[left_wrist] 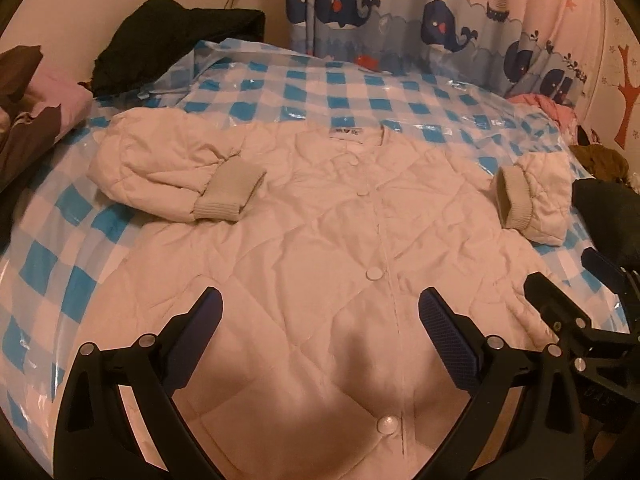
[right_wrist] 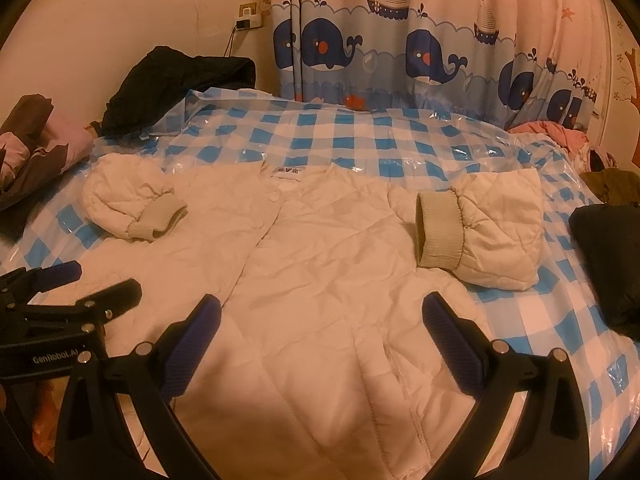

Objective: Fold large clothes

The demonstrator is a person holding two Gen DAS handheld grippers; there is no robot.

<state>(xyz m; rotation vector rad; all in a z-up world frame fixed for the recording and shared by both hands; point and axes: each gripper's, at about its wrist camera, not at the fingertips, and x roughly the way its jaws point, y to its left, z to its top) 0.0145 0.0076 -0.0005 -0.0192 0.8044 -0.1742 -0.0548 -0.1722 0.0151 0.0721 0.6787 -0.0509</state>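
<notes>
A white quilted jacket point(left_wrist: 328, 216) lies face up and buttoned on the blue-checked plastic sheet point(left_wrist: 360, 84), collar away from me. Its left sleeve point(left_wrist: 176, 172) and right sleeve point(left_wrist: 536, 200) are folded in over the body, ribbed cuffs pointing inward. My left gripper point(left_wrist: 320, 320) is open and empty above the jacket's lower front. My right gripper point(right_wrist: 320, 324) is open and empty above the lower right part of the jacket point(right_wrist: 320, 264). The right gripper also shows in the left wrist view point(left_wrist: 568, 276), and the left gripper shows in the right wrist view point(right_wrist: 88, 280).
A black garment point(left_wrist: 176, 36) lies at the far left corner by the wall. Pink and brown bedding point(left_wrist: 36, 108) is at the left. A whale curtain point(left_wrist: 420, 20) hangs behind. A dark garment point(right_wrist: 608, 264) and a pink one point(right_wrist: 548, 128) lie at the right edge.
</notes>
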